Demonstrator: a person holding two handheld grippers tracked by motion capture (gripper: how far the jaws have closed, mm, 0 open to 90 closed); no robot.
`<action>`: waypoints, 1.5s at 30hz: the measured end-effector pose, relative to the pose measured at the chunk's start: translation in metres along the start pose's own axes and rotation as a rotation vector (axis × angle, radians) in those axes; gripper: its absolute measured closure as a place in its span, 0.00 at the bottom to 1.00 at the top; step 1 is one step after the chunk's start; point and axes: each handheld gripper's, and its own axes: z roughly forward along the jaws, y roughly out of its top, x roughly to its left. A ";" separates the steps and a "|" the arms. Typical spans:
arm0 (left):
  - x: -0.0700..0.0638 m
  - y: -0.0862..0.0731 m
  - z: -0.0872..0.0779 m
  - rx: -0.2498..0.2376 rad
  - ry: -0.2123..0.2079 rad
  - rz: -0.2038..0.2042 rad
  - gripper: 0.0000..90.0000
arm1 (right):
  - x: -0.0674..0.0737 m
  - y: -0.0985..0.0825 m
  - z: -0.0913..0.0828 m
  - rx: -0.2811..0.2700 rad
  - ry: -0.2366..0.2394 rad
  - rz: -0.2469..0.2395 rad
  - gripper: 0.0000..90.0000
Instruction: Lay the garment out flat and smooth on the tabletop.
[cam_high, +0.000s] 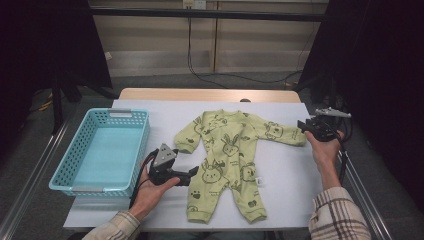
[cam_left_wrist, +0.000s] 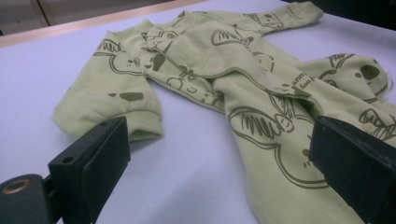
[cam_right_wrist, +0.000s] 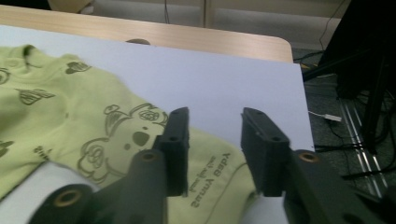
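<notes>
The green baby romper (cam_high: 227, 160) lies flat on the white table cover (cam_high: 285, 175), spread between the two tongs. The right tongs (cam_right_wrist: 212, 154) stand partly open over the cuff of the far sleeve (cam_right_wrist: 205, 182), nothing pinched between the pads. If they close from here without dropping lower, they may catch only the top layer or slide off the cuff, and the sleeve would fall short of a clean fold. The left tongs (cam_left_wrist: 219, 163) gape wide and empty, resting low on the cover, with the near sleeve (cam_left_wrist: 107, 102) just ahead of one jaw and the romper's leg (cam_left_wrist: 280, 154) by the other. A careless close there could drag the cloth and rumple it. The blue basket (cam_high: 135, 150) sits just outside the left tongs, close enough to be bumped on a swing
</notes>
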 end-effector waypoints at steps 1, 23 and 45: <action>0.000 0.000 0.000 -0.009 -0.003 -0.001 0.06 | 0.002 -0.002 -0.003 -0.009 0.009 -0.001 0.63; 0.014 0.009 0.011 -0.043 0.006 -0.047 0.06 | 0.066 -0.042 -0.055 -0.135 0.250 -0.020 0.17; 0.013 0.016 0.027 0.002 -0.030 0.002 0.04 | 0.130 -0.068 -0.092 -0.156 0.337 -0.031 0.04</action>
